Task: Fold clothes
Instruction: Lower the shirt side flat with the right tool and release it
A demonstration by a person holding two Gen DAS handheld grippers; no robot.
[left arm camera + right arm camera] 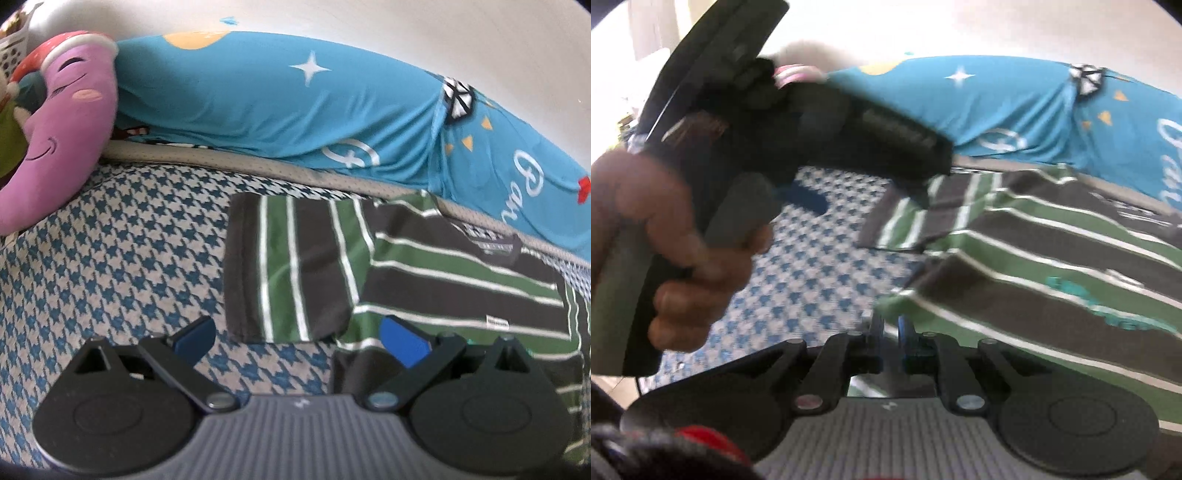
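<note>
A T-shirt (454,295) with dark grey, green and white stripes lies flat on the houndstooth bed cover (122,258), its collar (495,247) toward the far right. One sleeve (288,266) spreads out to the left. My left gripper (299,338) hovers open at the shirt's near left edge, its right finger over the fabric and its left finger over bare cover. In the right wrist view my right gripper (891,328) is shut on the shirt's (1052,258) green near edge, which is lifted slightly. A hand (676,236) holds the left gripper's handle there.
A long turquoise pillow (277,99) with white stars and lettering lies along the far side against the white wall. A purple plush toy (62,129) and a white basket (14,48) sit at the far left. Bare houndstooth cover stretches left of the shirt.
</note>
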